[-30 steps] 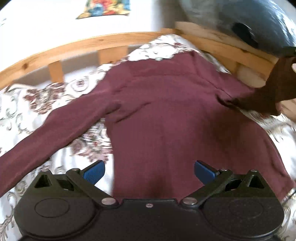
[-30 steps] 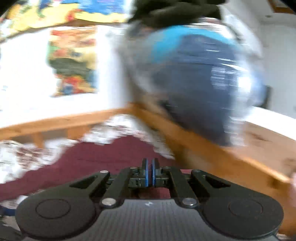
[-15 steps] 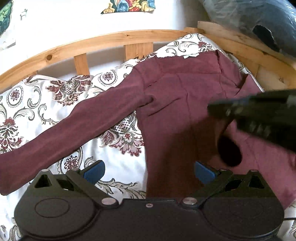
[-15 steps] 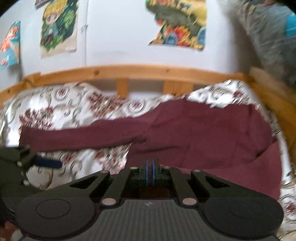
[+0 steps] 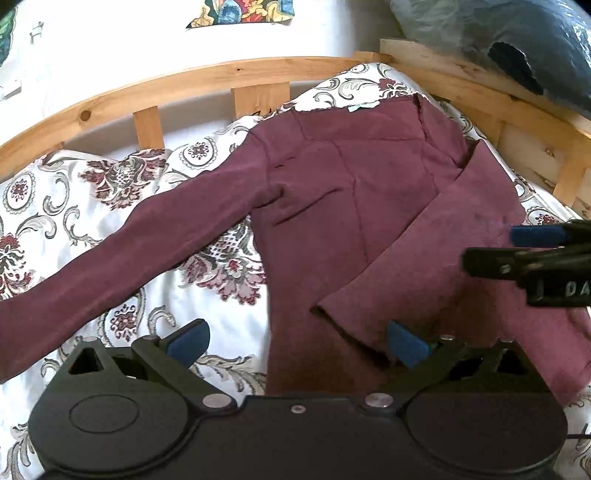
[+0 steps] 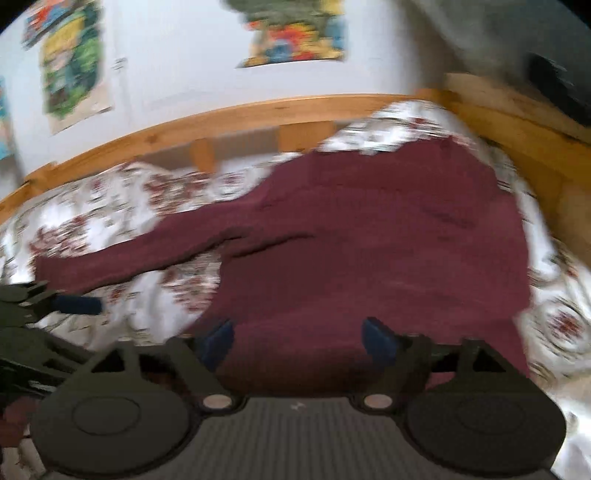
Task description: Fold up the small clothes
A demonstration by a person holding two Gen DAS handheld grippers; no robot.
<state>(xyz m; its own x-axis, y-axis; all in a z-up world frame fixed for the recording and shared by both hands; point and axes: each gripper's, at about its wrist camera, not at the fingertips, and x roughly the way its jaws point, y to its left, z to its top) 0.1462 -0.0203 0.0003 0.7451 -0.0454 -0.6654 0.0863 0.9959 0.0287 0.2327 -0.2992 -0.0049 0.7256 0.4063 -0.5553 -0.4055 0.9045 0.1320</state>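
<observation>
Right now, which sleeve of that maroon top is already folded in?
The sleeve on the right in the left wrist view lies folded across the body; the other sleeve stretches out over the patterned bedspread.

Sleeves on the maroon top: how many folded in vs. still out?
2 sleeves. One sleeve is folded diagonally across the body of the maroon top; the other sleeve lies stretched out on the floral bedsheet, not yet folded.

A white wall (image 5: 110,44) hung with colourful posters (image 5: 243,11) stands behind a bed's pale wooden rail (image 5: 184,85); floral white bedding (image 5: 55,206) covers the bed.
</observation>
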